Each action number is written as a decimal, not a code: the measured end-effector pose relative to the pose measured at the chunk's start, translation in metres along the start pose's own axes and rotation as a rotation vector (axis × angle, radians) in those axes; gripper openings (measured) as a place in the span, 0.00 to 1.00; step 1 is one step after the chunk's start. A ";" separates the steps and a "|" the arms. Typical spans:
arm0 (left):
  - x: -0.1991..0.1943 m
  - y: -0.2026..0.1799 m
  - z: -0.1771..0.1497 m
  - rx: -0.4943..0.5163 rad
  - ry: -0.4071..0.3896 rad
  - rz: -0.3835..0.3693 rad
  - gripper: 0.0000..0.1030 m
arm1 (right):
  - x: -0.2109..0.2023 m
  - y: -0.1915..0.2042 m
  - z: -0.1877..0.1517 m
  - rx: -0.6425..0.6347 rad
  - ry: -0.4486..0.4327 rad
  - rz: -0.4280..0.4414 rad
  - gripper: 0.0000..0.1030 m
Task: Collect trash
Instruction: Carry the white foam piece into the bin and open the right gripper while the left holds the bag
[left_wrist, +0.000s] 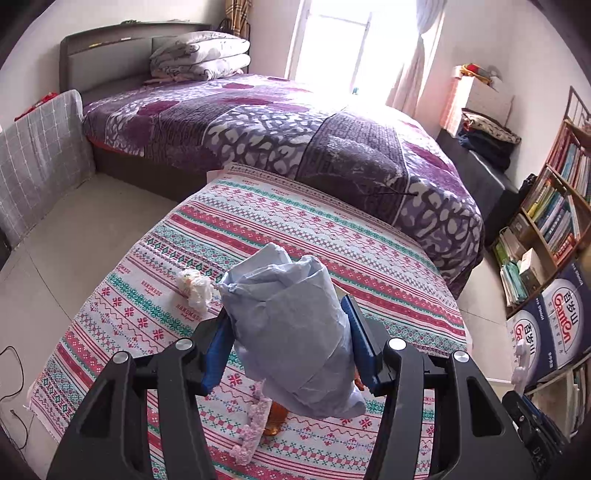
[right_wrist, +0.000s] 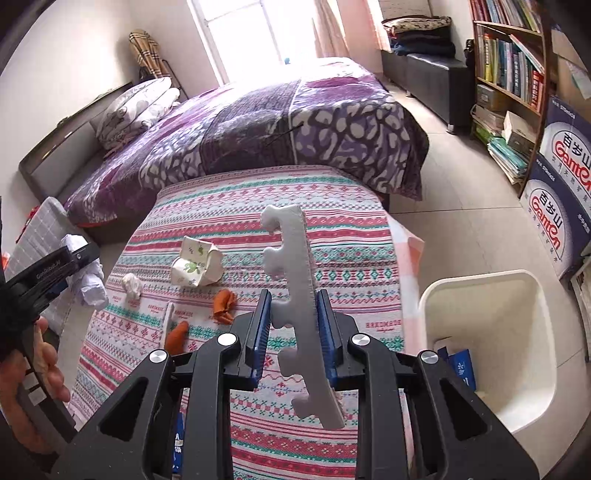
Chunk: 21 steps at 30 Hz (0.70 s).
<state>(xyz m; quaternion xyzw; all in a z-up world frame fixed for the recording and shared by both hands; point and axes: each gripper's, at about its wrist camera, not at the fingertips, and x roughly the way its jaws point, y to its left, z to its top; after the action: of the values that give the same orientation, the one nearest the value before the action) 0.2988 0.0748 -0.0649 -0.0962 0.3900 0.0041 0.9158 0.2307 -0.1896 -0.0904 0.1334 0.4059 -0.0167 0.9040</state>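
Observation:
My left gripper (left_wrist: 286, 332) is shut on a crumpled pale blue paper wad (left_wrist: 291, 332) and holds it above the patterned tablecloth (left_wrist: 258, 229). In the right wrist view the same gripper and wad (right_wrist: 86, 277) show at the far left. My right gripper (right_wrist: 295, 317) is shut on a long white foam strip (right_wrist: 295, 295) with notched edges, held upright above the cloth. On the cloth lie a crushed paper cup (right_wrist: 195, 264), a small white tissue ball (right_wrist: 132, 285) and orange peel pieces (right_wrist: 223, 301). The tissue ball (left_wrist: 194, 286) also shows in the left wrist view.
A white trash bin (right_wrist: 491, 347) stands on the floor right of the table, with blue packaging inside. A purple-covered bed (left_wrist: 295, 129) lies beyond the table. A bookshelf (right_wrist: 513, 66) and blue cartons (right_wrist: 554, 206) line the right wall. A pink foam strip (left_wrist: 253, 424) lies under the left gripper.

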 end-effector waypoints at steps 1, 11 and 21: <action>0.000 -0.005 -0.001 0.008 0.000 -0.005 0.54 | -0.001 -0.006 0.001 0.016 -0.004 -0.012 0.23; -0.005 -0.062 -0.017 0.085 0.007 -0.061 0.54 | -0.014 -0.097 0.008 0.286 -0.001 -0.230 0.23; -0.009 -0.124 -0.041 0.198 0.022 -0.120 0.54 | -0.035 -0.165 -0.001 0.521 -0.020 -0.344 0.76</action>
<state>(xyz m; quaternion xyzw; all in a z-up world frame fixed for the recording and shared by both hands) 0.2735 -0.0541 -0.0647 -0.0286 0.3919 -0.0904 0.9151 0.1838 -0.3508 -0.1027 0.2896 0.3957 -0.2740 0.8273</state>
